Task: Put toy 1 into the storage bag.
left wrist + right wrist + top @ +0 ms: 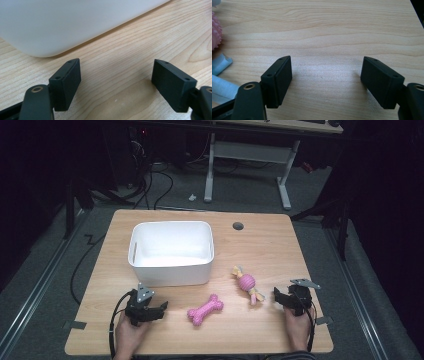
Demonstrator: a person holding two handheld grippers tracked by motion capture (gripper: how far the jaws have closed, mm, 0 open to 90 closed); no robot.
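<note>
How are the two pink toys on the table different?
The bone toy is all pink and bone-shaped; the ball toy is a pink bumpy ball on a pale rope. The bone toy lies nearer the left gripper, the ball toy nearer the right gripper. Both lie on the table, untouched.

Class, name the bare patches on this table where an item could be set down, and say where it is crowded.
Free: the strip right of the white bin, around the round hole, and the far right side. Crowded: the near edge, where the pink bone toy and rope toy lie between both grippers.
</note>
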